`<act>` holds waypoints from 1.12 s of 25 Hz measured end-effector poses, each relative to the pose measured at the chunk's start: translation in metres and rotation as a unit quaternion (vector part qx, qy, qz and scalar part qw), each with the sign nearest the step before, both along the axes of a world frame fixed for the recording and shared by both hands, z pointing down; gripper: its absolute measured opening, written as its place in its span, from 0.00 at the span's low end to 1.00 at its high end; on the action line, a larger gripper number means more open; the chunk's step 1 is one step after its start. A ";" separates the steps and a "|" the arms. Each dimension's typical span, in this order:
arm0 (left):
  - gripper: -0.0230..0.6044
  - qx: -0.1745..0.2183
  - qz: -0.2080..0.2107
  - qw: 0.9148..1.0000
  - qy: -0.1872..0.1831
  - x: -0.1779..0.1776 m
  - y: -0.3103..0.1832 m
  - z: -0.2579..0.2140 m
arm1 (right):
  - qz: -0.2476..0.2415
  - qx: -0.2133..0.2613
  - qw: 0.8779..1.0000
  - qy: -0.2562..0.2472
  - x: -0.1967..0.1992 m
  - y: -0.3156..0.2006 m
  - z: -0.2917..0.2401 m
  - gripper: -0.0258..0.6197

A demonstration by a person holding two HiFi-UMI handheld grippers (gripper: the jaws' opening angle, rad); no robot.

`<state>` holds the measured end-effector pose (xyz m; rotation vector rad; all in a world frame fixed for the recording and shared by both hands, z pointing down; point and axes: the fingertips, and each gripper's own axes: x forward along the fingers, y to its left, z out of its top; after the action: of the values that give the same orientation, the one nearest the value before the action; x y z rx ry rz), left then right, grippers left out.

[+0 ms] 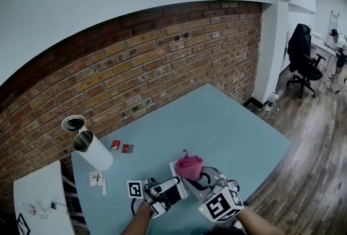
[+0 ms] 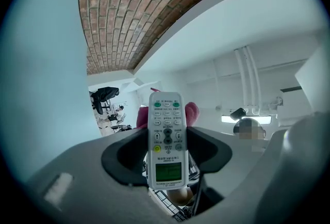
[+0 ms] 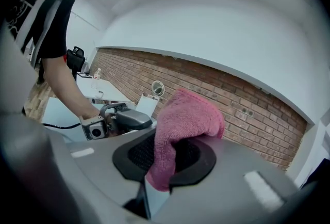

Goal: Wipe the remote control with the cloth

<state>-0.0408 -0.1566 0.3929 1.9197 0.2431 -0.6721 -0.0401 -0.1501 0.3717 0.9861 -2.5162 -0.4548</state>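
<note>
Closest in, at the near edge of the pale blue counter [image 1: 244,131], the person holds both tools up off the surface. The left gripper [image 2: 166,158] has its fingers [image 2: 124,158] clamped on the long sides of the remote control [image 2: 166,135], gripping its lower half beside the small green display. The white remote stands upright between them, button face toward the gripper's camera, its top end reaching out beyond the fingertips.

The right gripper [image 3: 167,158] has its fingers [image 3: 205,158] pinched on a fold of the pink cloth [image 3: 188,120] — most of the cloth bunches in a lump above them, and a short tail hangs below. In the head view the two grippers meet just in front of the person, with the cloth lump at the far end of the remote. In the left gripper view, pink shows on both sides behind the remote's top. Whether cloth and remote actually touch cannot be told.

Further out on the counter, to the left, a white cylinder [image 1: 93,151] lies tilted with a dark open end. Two small red pieces [image 1: 115,145] lie just beside it, and a small white card [image 1: 96,178] sits nearer the person.

Beyond the counter's far edge runs a brick wall [image 1: 162,66] — to the right of it, wooden floor [image 1: 309,136] leads back to a black office chair [image 1: 302,55].
</note>
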 end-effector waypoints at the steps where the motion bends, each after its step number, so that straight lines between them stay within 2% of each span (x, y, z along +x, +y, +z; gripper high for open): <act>1: 0.42 -0.001 -0.006 1.000 0.001 0.000 -0.002 -0.002 | 0.001 0.002 1.000 0.001 0.002 0.001 0.003 0.13; 5: 0.42 -0.005 -0.033 0.999 0.007 -0.003 -0.011 -0.007 | 0.004 -0.003 1.000 -0.004 0.002 0.006 0.004 0.13; 14: 0.42 -0.029 -0.096 0.995 -0.005 -0.011 -0.034 -0.007 | 0.013 -0.020 1.000 -0.019 0.005 0.015 0.008 0.13; 21: 0.41 -0.050 -0.158 0.986 -0.012 -0.024 -0.054 -0.007 | 0.031 -0.043 0.997 -0.052 0.014 0.015 0.025 0.13; 28: 0.41 -0.069 -0.200 0.977 -0.025 -0.032 -0.067 -0.003 | 0.029 -0.065 0.995 -0.072 0.012 0.020 0.035 0.13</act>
<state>-0.0730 -0.2232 0.3901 1.8631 -0.2241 -0.8787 -0.0279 -0.1302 0.4071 1.0735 -2.5969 -0.2060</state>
